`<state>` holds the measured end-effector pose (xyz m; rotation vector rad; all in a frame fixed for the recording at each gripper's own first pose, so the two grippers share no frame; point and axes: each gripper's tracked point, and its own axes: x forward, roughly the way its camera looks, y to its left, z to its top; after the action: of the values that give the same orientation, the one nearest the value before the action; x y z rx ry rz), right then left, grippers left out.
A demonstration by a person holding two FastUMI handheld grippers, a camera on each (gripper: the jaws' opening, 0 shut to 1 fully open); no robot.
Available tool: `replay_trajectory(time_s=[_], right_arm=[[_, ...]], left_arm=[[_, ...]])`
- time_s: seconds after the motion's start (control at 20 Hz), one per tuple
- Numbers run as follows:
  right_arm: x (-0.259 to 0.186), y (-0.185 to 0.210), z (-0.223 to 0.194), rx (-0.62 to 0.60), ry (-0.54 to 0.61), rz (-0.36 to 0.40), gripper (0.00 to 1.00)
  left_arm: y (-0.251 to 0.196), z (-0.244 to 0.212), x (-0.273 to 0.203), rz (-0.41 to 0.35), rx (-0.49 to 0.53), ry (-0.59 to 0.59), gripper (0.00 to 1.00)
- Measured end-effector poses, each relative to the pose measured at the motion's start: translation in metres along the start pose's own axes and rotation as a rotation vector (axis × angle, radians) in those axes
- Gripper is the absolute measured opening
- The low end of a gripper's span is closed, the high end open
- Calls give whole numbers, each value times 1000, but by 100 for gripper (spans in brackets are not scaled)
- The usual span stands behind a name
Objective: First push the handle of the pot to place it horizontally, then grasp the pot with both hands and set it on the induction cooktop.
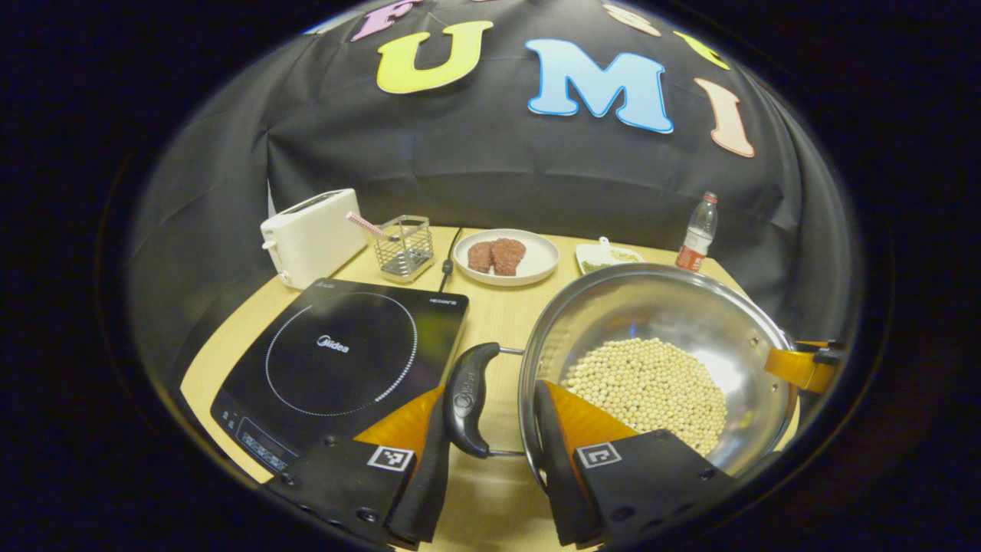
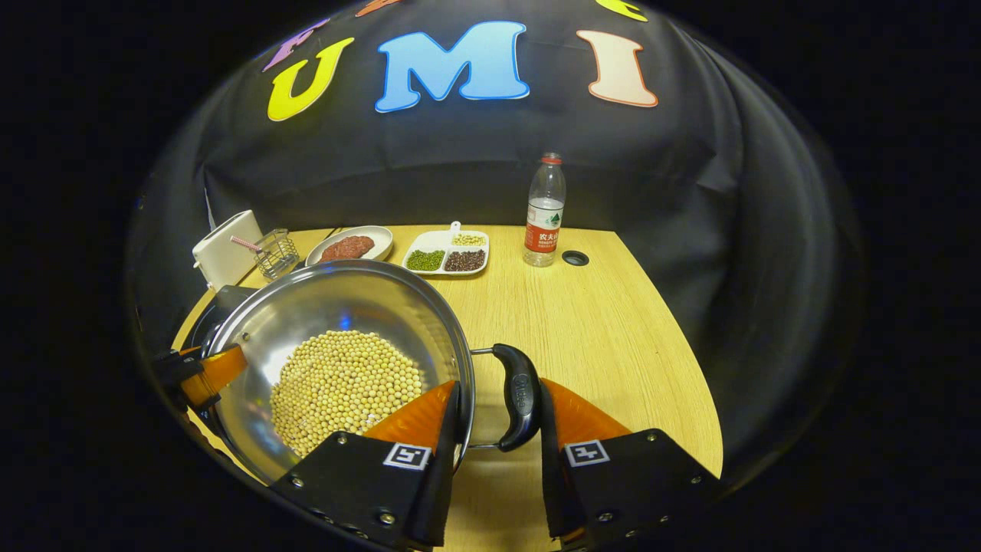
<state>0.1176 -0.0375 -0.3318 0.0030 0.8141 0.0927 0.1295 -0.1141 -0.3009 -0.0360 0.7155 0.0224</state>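
Each hand-held gripper, left and right, straddled a pot handle; contact was unclear. The pot hid part of the dish.

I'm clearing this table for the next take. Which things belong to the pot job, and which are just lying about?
In the job:
pot of beans
its black handles
induction cooktop
left gripper
right gripper

Lying about:
toaster
wire basket
plate of meat
divided dish
water bottle
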Motion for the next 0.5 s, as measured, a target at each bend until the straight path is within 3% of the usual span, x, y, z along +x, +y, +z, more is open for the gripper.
replay_trajectory(time_s=[0.25, 0.3, 0.5], right_arm=[[-12, 40, 2, 10, 5, -9, 49], [-13, 49, 3, 14, 6, -10, 49], [-20, 86, 7, 14, -3, -26, 49]], left_arm=[[41, 8, 0, -6, 9, 4, 63], [51, 10, 0, -7, 6, 3, 67], [90, 15, 1, -19, 2, 5, 63]])
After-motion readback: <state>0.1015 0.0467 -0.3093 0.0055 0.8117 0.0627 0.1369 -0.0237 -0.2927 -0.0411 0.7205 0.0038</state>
